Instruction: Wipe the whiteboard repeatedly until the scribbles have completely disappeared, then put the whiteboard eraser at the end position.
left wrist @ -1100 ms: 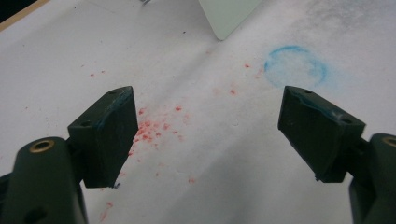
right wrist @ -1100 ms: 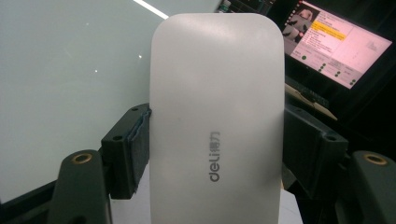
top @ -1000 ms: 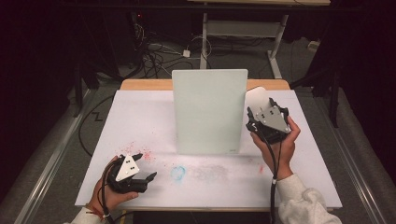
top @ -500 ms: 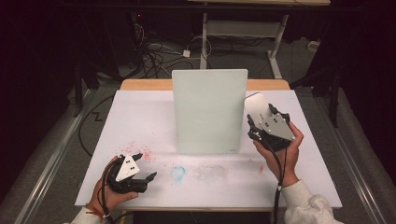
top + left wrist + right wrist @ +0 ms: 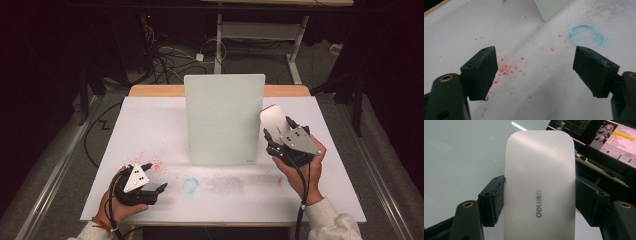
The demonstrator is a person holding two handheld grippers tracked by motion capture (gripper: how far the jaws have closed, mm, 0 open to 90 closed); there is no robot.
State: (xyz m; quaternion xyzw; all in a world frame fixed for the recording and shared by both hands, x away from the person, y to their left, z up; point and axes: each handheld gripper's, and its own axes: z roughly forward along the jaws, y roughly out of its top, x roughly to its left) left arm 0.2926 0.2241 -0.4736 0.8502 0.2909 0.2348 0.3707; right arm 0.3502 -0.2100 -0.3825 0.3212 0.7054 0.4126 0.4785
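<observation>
A pale green-white board [image 5: 224, 117] stands upright in the middle of the white table [image 5: 150, 125]. My right gripper [image 5: 276, 132] is shut on a white "deli" eraser [image 5: 273, 119] just off the board's right edge; the eraser [image 5: 540, 182] rises between the jaws with the board [image 5: 461, 152] close behind it. My left gripper [image 5: 156, 176] rests open near the front left, with nothing between its fingers. It hovers over red specks [image 5: 506, 70], and a blue ring smudge [image 5: 586, 35] lies to their right, below the board's corner [image 5: 549, 7].
Grey, blue [image 5: 190, 185] and red smears mark the table in front of the board. Cables [image 5: 170, 57] and a desk frame [image 5: 260, 30] lie on the floor beyond the table. Lit monitors [image 5: 616, 140] stand behind the board in the right gripper view.
My right gripper has drawn the eraser a little lower and nearer the person, beside the board's right edge. The left gripper has stayed put.
</observation>
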